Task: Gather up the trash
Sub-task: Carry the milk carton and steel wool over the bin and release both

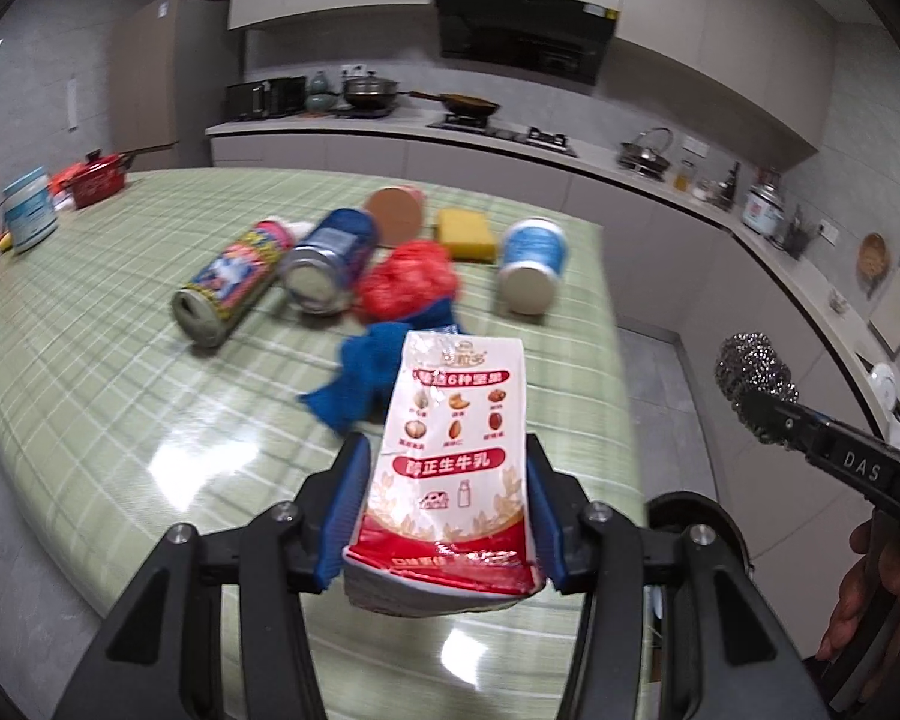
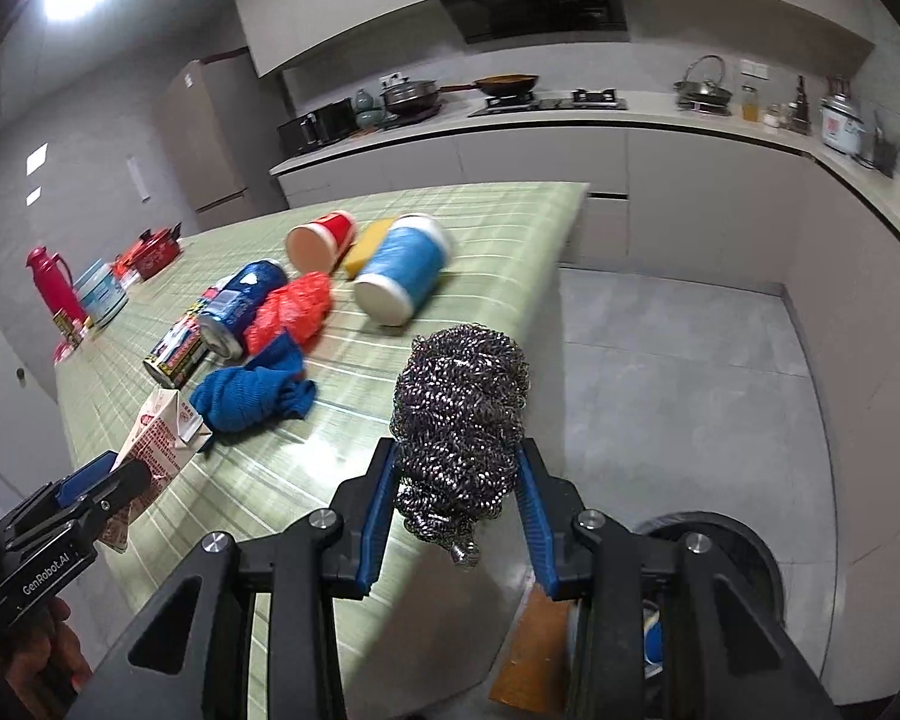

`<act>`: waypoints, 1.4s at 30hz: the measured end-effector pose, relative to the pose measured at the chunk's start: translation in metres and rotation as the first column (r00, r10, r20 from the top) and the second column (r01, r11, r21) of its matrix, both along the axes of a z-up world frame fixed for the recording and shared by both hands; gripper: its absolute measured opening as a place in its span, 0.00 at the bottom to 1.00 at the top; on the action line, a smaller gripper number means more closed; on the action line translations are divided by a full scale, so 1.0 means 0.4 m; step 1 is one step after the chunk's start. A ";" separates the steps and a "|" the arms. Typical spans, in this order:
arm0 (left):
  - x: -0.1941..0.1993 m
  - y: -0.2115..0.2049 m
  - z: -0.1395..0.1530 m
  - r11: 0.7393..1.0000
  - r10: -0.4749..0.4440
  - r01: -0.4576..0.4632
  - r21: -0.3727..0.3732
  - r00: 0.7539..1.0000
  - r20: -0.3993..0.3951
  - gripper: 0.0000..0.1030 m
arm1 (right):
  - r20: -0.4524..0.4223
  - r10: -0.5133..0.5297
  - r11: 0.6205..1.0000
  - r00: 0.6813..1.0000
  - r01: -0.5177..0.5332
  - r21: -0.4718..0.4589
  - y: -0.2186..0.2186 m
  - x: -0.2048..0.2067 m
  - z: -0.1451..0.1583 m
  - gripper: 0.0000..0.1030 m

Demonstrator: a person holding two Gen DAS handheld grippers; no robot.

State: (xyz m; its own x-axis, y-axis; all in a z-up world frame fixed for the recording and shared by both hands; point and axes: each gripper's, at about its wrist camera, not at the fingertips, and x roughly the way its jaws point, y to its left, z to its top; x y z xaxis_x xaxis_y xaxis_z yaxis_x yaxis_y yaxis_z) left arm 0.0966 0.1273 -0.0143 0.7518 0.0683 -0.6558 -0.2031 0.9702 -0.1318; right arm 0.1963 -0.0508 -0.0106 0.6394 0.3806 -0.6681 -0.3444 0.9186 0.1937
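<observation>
Left gripper [image 1: 444, 510] clamped on a red-and-white milk carton with printed nuts on its face [image 1: 450, 468], blue pads pressed to both sides, carton held centre-bottom of the left wrist view above the near edge of the green plaid tablecloth [image 1: 90, 360]. Right gripper [image 2: 456, 504] closed round a silver steel-wool scouring ball [image 2: 459, 414], held lower centre of the right wrist view, off the table's right edge and over grey floor; the same ball shows at the right edge of the left view [image 1: 753, 384]. Still lying on the cloth, mid-frame: a crumpled blue knitted rag [image 2: 252, 393] just behind the carton, a crumpled red plastic net bag [image 2: 291, 312] touching it, a blue drink can on its side [image 2: 240, 306] beside a second, multicoloured printed can [image 2: 177, 351], also on its side. Further back — a toppled red paper cup with its pale base facing the camera [image 2: 318, 243], a yellow sponge block [image 2: 369, 246], and a blue-and-white cylindrical tub on its side [image 2: 402, 273]. Far left of the frame: a red thermos jug [image 2: 54, 282], a pale round tin [image 2: 102, 294], a small red lidded pot [image 2: 156, 252]. A dark round bin rim [image 2: 726, 540] sits lower right, below the right gripper; contents unclear.
</observation>
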 end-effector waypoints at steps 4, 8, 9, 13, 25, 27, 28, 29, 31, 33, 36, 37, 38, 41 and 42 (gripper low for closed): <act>0.007 -0.067 0.006 0.999 -0.050 0.050 0.001 0.999 0.004 0.49 | 0.003 -0.050 0.999 0.999 0.050 0.001 -0.093 -0.025 0.008 0.40; 0.015 -0.144 0.012 0.995 -0.105 0.104 0.003 0.995 0.005 0.49 | 0.005 -0.098 0.995 0.995 0.098 0.003 -0.175 -0.053 0.013 0.40; 0.013 -0.165 0.013 0.993 -0.116 0.116 0.004 0.993 0.006 0.49 | 0.005 -0.109 0.994 0.994 0.109 0.004 -0.192 -0.060 0.015 0.40; 0.020 -0.235 0.015 0.986 -0.168 0.168 0.004 0.986 0.007 0.49 | 0.005 -0.149 0.989 0.989 0.149 0.005 -0.253 -0.080 0.018 0.40; 0.042 -0.404 -0.042 0.955 -0.297 0.296 -0.025 0.954 -0.033 0.49 | -0.029 -0.245 0.970 0.969 0.244 -0.016 -0.403 -0.134 -0.023 0.40; 0.040 -0.428 -0.054 0.950 -0.313 0.312 -0.030 0.949 -0.043 0.49 | -0.040 -0.257 0.966 0.966 0.256 -0.020 -0.422 -0.140 -0.036 0.40; 0.041 -0.439 -0.060 0.947 -0.320 0.319 -0.032 0.946 -0.047 0.49 | -0.045 -0.261 0.965 0.964 0.260 -0.021 -0.426 -0.142 -0.041 0.40; 0.042 -0.453 -0.068 0.945 -0.328 0.327 -0.034 0.943 -0.053 0.49 | -0.051 -0.266 0.964 0.963 0.265 -0.023 -0.434 -0.145 -0.049 0.40; 0.044 -0.473 -0.078 0.940 -0.341 0.339 -0.038 0.938 -0.062 0.49 | -0.063 -0.273 0.962 0.960 0.272 -0.027 -0.451 -0.150 -0.065 0.40; 0.045 -0.492 -0.088 0.936 -0.353 0.350 -0.042 0.933 -0.070 0.49 | -0.075 -0.281 0.960 0.957 0.280 -0.031 -0.466 -0.154 -0.082 0.40; 0.048 -0.518 -0.105 0.930 -0.368 0.365 -0.049 0.926 -0.083 0.49 | -0.089 -0.290 0.957 0.953 0.288 -0.037 -0.482 -0.152 -0.099 0.40; 0.050 -0.527 -0.112 0.927 -0.374 0.371 -0.051 0.923 -0.089 0.49 | -0.092 -0.292 0.956 0.952 0.290 -0.038 -0.485 -0.153 -0.103 0.40; 0.052 -0.534 -0.119 0.925 -0.379 0.375 -0.053 0.921 -0.095 0.49 | -0.096 -0.295 0.955 0.951 0.292 -0.040 -0.491 -0.152 -0.109 0.40; 0.059 -0.549 -0.138 0.922 -0.387 0.383 -0.061 0.915 -0.112 0.49 | -0.108 -0.300 0.954 0.948 0.297 -0.045 -0.507 -0.147 -0.124 0.40; 0.063 -0.550 -0.143 0.921 -0.389 0.384 -0.062 0.914 -0.116 0.49 | -0.113 -0.301 0.954 0.947 0.298 -0.047 -0.511 -0.143 -0.131 0.40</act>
